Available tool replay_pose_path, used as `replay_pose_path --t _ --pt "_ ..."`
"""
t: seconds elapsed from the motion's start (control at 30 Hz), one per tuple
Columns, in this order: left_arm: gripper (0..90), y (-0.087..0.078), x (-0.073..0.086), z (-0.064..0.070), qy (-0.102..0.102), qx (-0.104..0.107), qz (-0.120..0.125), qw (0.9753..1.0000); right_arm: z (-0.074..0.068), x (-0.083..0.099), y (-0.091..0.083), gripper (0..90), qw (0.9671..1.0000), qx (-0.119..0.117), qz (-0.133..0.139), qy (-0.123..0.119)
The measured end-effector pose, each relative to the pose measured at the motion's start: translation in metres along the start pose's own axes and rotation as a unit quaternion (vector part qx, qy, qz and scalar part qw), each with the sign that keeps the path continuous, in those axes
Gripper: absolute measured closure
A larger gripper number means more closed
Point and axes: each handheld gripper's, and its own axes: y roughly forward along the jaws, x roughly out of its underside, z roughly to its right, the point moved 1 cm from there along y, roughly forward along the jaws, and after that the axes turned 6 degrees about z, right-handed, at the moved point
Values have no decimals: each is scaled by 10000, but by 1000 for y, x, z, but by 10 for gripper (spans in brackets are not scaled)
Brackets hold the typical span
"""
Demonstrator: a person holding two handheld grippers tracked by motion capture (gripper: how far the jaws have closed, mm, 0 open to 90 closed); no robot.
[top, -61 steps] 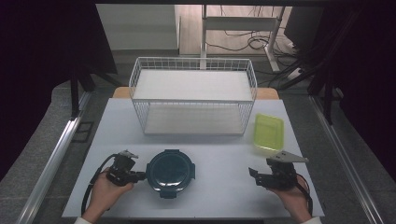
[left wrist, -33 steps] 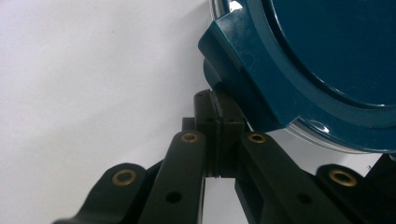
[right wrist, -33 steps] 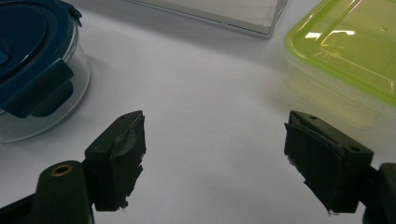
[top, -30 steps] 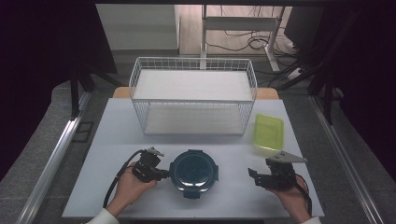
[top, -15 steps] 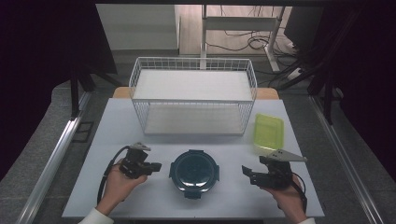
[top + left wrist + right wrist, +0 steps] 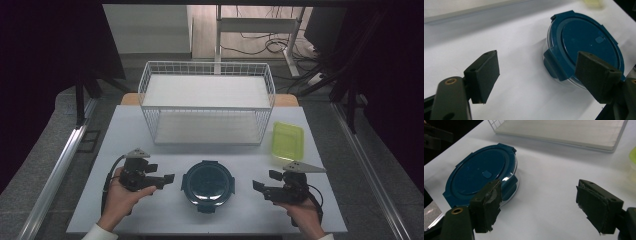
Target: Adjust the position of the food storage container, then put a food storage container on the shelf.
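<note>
A round clear container with a dark blue clip-on lid (image 6: 207,184) rests on the white table near its front edge. In the high view my left gripper (image 6: 162,173) sits just left of it, open, with a small gap to the lid. The left gripper view has the container (image 6: 584,42) ahead and to the right, partly behind the right jaw, with the left gripper (image 6: 537,60) wide apart over bare table. My right gripper (image 6: 265,180) is open to the right of the container. In the right gripper view, the right gripper (image 6: 539,186) faces the container (image 6: 481,173) beyond its left jaw.
A white wire basket (image 6: 207,102) stands at the back middle of the table (image 6: 150,150). A yellow-green plastic tray (image 6: 288,140) lies to its right. The table's front edge is close behind both hands.
The container slid right with the left gripper against it, then stopped. The left gripper has since drawn back to the left, away from it. The right gripper has edged left toward the container.
</note>
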Motion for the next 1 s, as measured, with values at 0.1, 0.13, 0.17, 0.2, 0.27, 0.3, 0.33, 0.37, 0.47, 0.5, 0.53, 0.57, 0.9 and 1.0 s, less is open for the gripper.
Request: replay_pose_path --t 0.1,0.13,0.17,0.2,0.27,0.3,0.33,0.37,0.47,0.5,0.53,0.57,0.9,1.0 --pt "180 -1 1 0 -17 -11 36 10000 -3 1 3 203 9999 -9 -79 -70" --pt "175 -2 1 -1 -23 -10 47 10000 -4 1 4 201 9999 -22 -113 -91" --pt "169 -3 2 -1 -37 -15 69 10000 -5 1 5 200 9999 -31 -131 -107" --pt "167 -3 2 -1 -46 -14 79 10000 -6 1 5 198 9998 -31 -132 -134" --pt "165 -3 2 -2 -61 18 66 10000 -8 -1 7 198 9997 -52 -149 -164" --pt "165 -3 2 -2 -77 34 71 9999 -9 -1 8 198 9997 -47 -154 -174" --pt "165 -2 2 -3 -82 47 58 9999 -10 0 8 197 9997 -45 -169 -183" --pt "166 -1 3 -3 -89 53 44 9999 -10 0 9 197 9996 -40 -188 -190" --pt "167 1 5 -4 -107 59 1 9999 -9 1 11 197 9995 -29 -219 -206" --pt "167 1 5 -4 -111 58 -4 9999 -9 1 11 197 9996 -33 -228 -187" --pt "166 1 5 -4 -120 51 -1 9999 -9 1 12 197 9996 -18 -236 -182" --pt "161 1 5 -4 -129 59 17 9999 -8 1 12 196 9995 -11 -235 -189" --pt "101 1 -1 -2 -354 224 153 9990 -14 0 17 168 9992 -175 -351 -61" --pt "100 2 -1 -1 -460 397 150 9980 -18 0 24 159 9986 -327 -419 63"
